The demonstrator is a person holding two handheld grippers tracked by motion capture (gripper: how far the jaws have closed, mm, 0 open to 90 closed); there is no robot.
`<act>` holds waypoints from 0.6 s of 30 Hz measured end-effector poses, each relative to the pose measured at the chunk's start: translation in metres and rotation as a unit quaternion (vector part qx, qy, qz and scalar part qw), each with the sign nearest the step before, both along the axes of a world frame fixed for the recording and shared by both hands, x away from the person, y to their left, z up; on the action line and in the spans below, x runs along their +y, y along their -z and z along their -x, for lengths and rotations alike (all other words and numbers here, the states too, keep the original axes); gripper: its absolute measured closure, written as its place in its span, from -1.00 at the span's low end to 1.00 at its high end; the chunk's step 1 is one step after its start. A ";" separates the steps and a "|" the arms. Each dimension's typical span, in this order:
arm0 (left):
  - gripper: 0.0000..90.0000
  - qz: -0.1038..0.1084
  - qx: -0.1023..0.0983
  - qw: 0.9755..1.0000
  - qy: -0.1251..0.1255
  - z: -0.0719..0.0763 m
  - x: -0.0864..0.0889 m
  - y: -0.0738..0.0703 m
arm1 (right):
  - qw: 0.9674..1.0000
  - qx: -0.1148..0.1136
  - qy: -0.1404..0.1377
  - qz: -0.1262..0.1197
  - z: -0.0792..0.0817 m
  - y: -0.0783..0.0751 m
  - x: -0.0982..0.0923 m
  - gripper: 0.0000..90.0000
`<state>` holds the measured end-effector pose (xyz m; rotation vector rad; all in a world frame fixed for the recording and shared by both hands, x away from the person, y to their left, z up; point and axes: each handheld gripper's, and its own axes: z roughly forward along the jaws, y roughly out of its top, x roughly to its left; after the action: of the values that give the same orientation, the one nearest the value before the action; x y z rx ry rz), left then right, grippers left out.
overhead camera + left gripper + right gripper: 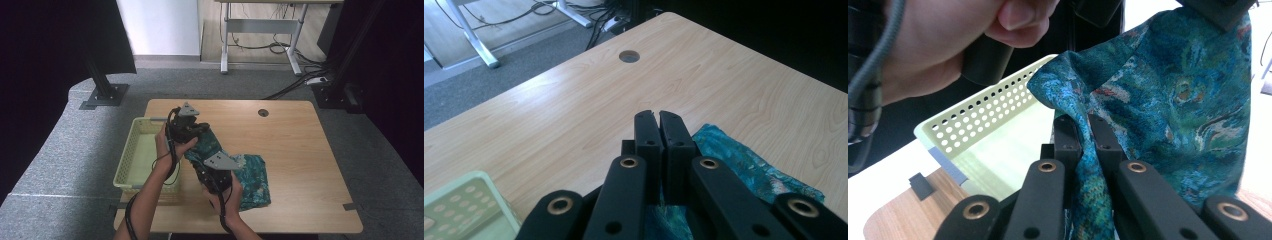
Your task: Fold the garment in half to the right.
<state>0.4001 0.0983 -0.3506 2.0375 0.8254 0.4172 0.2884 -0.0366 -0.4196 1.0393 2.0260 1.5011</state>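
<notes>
A teal patterned cloth lies partly on the wooden table, with its left part lifted between my two grippers. My left gripper is over the table's left half, beside the basket, shut on the cloth's upper edge. Its jaws are together, and the cloth hangs below them. Nearer the person, my right gripper is shut on a fold of the cloth, which is pinched between its jaws. The left hand is close ahead of it.
A pale yellow-green perforated basket stands at the table's left edge, its inside bare. A round cable hole is at the table's far side. A desk frame and cables are on the floor beyond.
</notes>
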 end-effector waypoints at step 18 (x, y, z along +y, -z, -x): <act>0.95 -0.003 -0.006 1.000 -0.003 -0.001 0.003 -0.009 | 1.000 -0.002 0.000 -0.005 -0.007 -0.012 0.013 0.88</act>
<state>0.4014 0.1016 -0.3417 2.0366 0.8248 0.4360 0.2954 -0.0237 -0.4076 1.0400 2.0168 1.5142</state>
